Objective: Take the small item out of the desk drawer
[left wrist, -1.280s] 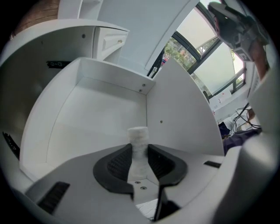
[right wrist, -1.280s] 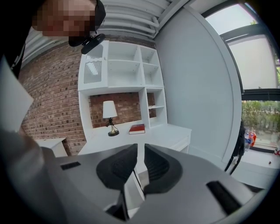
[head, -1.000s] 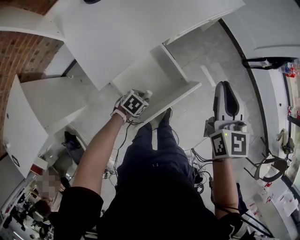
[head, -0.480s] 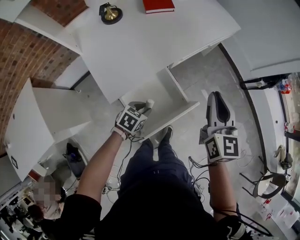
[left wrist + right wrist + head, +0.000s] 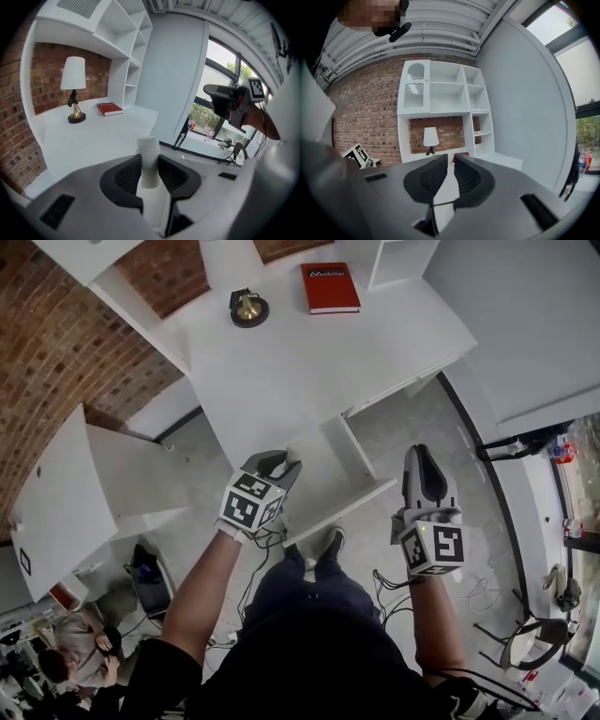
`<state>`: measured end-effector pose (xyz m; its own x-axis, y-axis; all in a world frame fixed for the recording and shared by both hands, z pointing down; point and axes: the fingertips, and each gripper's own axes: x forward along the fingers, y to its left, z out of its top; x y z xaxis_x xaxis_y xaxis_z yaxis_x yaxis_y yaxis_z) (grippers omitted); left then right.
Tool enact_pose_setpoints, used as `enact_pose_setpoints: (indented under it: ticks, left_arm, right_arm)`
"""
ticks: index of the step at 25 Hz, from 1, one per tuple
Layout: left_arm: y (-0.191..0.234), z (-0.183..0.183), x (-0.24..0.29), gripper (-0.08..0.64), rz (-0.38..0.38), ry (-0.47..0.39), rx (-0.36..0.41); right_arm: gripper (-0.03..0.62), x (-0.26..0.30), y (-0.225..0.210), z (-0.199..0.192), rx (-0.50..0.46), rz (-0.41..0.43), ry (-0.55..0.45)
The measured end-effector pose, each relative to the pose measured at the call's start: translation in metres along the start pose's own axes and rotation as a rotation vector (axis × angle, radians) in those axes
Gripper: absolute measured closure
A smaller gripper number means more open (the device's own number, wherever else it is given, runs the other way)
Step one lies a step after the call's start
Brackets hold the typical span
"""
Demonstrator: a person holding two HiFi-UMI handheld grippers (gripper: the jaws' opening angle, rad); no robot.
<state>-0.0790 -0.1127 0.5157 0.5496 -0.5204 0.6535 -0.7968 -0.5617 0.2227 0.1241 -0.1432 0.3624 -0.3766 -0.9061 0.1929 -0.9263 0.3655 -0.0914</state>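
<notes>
So the left gripper (image 5: 149,163) is clamped tight on a small white stubby cylinder with a flat top and matte surface (image 5: 149,146), which pokes up past its jaws right by the open white desk drawer (image 5: 354,486), while the right gripper (image 5: 451,165) sits pinched together and empty.

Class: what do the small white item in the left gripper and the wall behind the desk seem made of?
The white item: matte, soft-edged cylinder, perhaps foam or rolled paper. The wall: rough red brick, pale mortar lines.
</notes>
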Motion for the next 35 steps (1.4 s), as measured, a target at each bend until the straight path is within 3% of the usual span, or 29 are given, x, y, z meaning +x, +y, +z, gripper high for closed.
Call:
enact_pose_setpoints:
  ticks: [5, 9, 14, 21, 35]
  left_arm:
    - [0.006, 0.053, -0.041, 0.449, 0.057, -0.172, 0.004]
    - [0.009, 0.086, -0.070, 0.449, 0.101, -0.260, 0.023]
    - [0.017, 0.114, -0.111, 0.448, 0.196, -0.344, 0.061]
    - [0.019, 0.144, -0.161, 0.448, 0.293, -0.494, 0.035]
    - [0.021, 0.154, -0.180, 0.448, 0.434, -0.595, 0.027]
  right_arm:
    - [0.551, 0.000, 0.010, 0.022, -0.016, 0.026, -0.035]
    - [0.551, 0.001, 0.016, 0.042, -0.035, 0.044, -0.065]
    - [0.551, -0.003, 0.020, 0.060, -0.051, 0.061, -0.100]
    - [0.552, -0.005, 0.024, 0.079, -0.064, 0.091, -0.144]
    - [0.559, 0.004, -0.003, 0.091, -0.132, 0.099, -0.126]
